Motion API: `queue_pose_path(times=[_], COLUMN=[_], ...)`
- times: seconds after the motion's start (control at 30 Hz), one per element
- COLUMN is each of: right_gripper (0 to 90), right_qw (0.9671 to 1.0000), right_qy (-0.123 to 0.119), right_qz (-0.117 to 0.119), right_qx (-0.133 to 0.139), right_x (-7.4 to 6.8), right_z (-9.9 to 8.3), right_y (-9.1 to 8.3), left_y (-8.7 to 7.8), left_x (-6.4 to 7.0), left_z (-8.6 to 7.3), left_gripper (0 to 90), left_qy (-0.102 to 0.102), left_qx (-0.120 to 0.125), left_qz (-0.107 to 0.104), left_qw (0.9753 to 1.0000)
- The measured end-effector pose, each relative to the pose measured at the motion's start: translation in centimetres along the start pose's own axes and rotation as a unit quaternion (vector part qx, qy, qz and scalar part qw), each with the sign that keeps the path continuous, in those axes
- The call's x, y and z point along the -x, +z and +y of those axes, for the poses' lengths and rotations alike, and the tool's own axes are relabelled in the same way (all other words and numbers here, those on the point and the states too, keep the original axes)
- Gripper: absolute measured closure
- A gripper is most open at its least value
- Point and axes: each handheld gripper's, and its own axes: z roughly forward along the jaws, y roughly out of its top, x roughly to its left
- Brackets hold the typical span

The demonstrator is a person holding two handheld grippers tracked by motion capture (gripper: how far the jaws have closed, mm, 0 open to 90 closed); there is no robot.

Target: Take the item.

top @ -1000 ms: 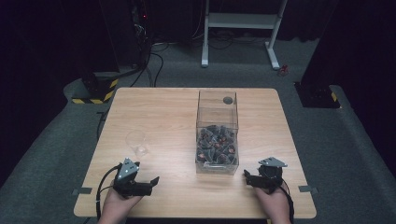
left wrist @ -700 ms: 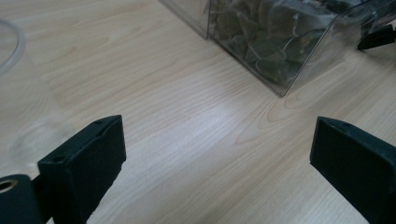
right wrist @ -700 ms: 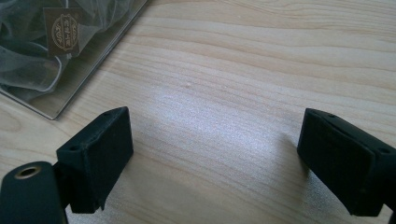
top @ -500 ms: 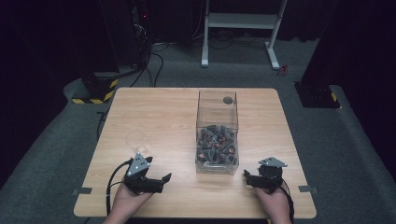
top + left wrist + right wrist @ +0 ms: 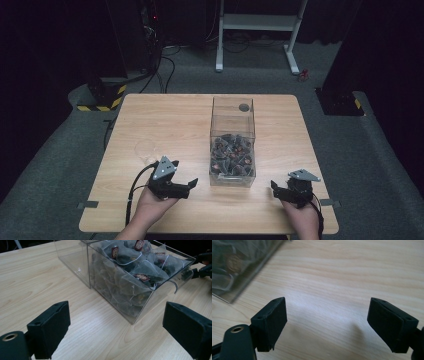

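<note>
A clear box (image 5: pixel 232 145) stands near the middle of the desk (image 5: pixel 150 120), its near half heaped with tea bags (image 5: pixel 135 267), its far half bare but for a small dark round thing (image 5: pixel 244 107); the left gripper (image 5: pixel 192 184), jaws wide apart and empty, sits just left of the box's near end and points at it; the right gripper (image 5: pixel 273 186), jaws likewise apart and empty, rests near the right front edge; a faint clear cup (image 5: pixel 146 149) stands left of the box; nothing appears lifted out, so by my judgement the work has barely begun.

pale wood table (image 5: pixel 165 120), clear box (image 5: pixel 232 120), black tongs (image 5: pixel 191 185)
</note>
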Motion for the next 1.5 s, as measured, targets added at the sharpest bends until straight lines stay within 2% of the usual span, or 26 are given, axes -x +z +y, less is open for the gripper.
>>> queue_pose_path(times=[0.23, 0.3, 0.5, 0.6, 0.87, 1.5], right_gripper=[17.5, 18.3, 18.5, 18.9, 17.8, 17.7], right_qw=[0.9999, 0.9999, 0.9999, 0.9999, 0.9999, 0.9999], right_qy=[0.0, -0.007, -0.006, 0.005, -0.008, -0.011], right_qz=[0.0, 0.001, 0.005, 0.011, 0.005, 0.005], right_qx=[-0.015, -0.015, -0.014, -0.011, -0.01, -0.01], right_x=[0.0, -0.1, -0.1, 0.0, -0.2, -0.2], right_z=[-0.3, -0.3, -0.3, -0.4, -0.4, -0.4], right_y=[0.6, 0.7, 0.7, 0.7, 0.8, 0.8], left_y=[0.7, 0.9, 1.4, 1.7, 2.4, 3.4], left_x=[0.0, 0.0, 0.4, 0.6, 1.1, 1.2], left_z=[0.8, 1.2, 1.8, 2.0, 2.7, 4.4], left_gripper=[10.2, 10.7, 11.3, 11.6, 12.1, 15.0], left_qy=[-0.003, -0.005, -0.002, 0.002, 0.006, 0.003], left_qx=[0.005, 0.009, 0.012, 0.009, 0.009, 0.019], left_qz=[-0.008, -0.012, -0.019, -0.022, -0.029, -0.046], left_qw=[1.0, 0.9999, 0.9997, 0.9997, 0.9995, 0.9988])
